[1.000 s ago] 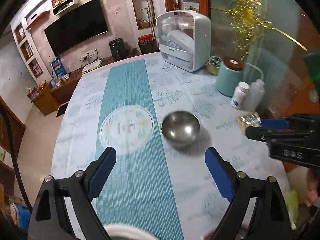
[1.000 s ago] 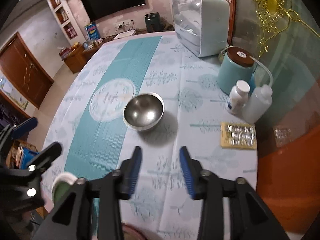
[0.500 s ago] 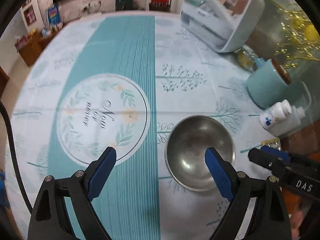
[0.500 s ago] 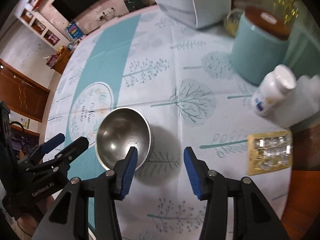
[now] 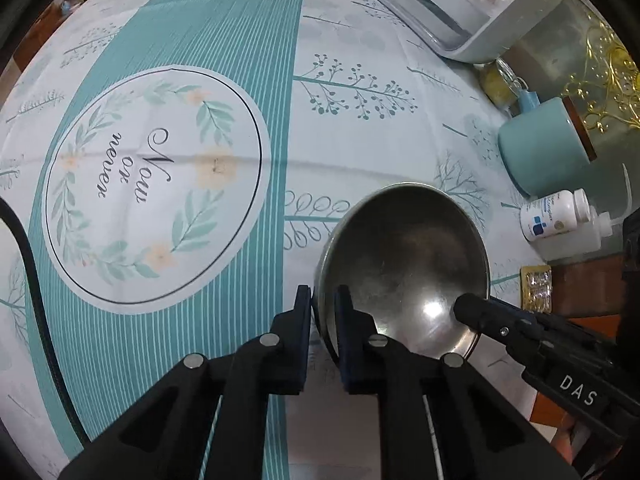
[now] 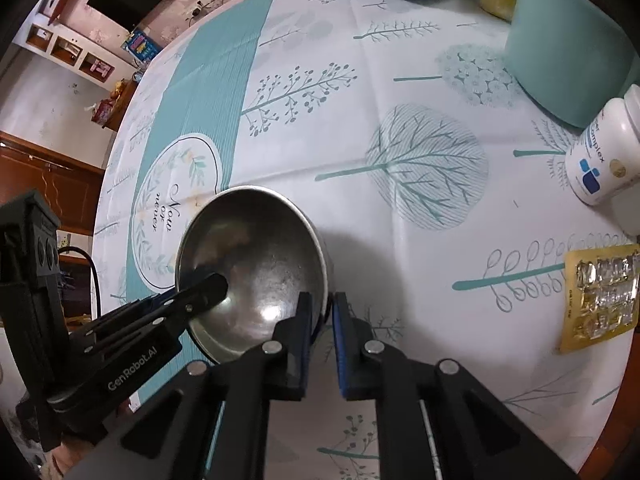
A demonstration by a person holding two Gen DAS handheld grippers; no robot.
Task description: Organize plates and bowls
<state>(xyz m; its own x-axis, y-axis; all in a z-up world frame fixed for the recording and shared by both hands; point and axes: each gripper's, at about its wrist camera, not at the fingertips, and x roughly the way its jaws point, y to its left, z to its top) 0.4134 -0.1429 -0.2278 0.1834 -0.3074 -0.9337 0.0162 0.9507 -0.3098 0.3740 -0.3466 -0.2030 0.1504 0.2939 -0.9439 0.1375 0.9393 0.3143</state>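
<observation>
Bowl [image 5: 404, 264], steel, sits on the tabletop [image 5: 360, 128] directly ahead of both your tools. Your left tool [image 5: 323, 300] has just clenched on its left rim; your right tool [image 6: 322, 304] has just clenched on the opposite rim.

The left gripper [image 5: 323, 300] pointed steeply down, its jaws just closed on the bowl's [image 5: 404, 264] left rim. The right gripper [image 6: 322, 305] pointed steeply down too, its jaws just closed on the opposite rim.
</observation>
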